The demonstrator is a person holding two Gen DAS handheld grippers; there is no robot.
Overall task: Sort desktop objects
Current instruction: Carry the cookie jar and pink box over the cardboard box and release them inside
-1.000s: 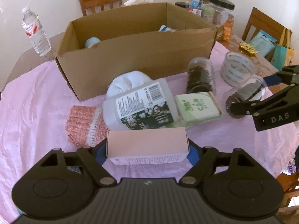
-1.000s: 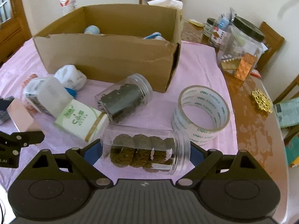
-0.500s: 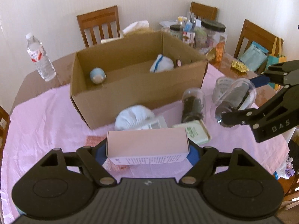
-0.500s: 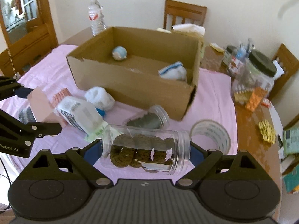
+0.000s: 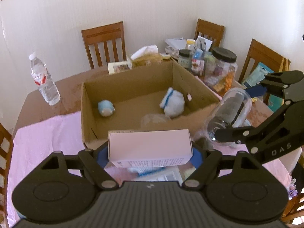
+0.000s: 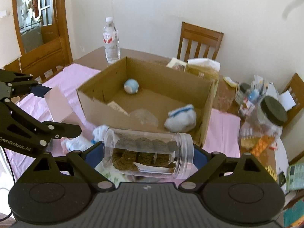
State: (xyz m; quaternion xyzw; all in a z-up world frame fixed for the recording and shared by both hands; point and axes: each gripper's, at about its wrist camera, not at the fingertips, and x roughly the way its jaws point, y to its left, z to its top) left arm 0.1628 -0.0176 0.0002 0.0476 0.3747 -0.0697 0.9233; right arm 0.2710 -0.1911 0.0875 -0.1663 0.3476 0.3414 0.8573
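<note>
Both loads have risen since a moment ago, and the cardboard box (image 5: 133, 95), which sat level with the cameras, now lies open below them at frame centre. At the bottom middle of the left wrist view the left gripper (image 5: 150, 152) is clamped on a pale pink carton (image 5: 150, 146), held just short of the box's near wall. The right gripper (image 6: 146, 150) grips a clear jar (image 6: 148, 150) of dark coils, lengthwise between its fingers, hanging near the box's front edge. Inside already lie a blue ball (image 6: 131, 86) and a white rolled sock (image 6: 180, 119). I judge both items are about to go in; more clutter waits on the pink-clothed worktop (image 5: 47, 136).
</note>
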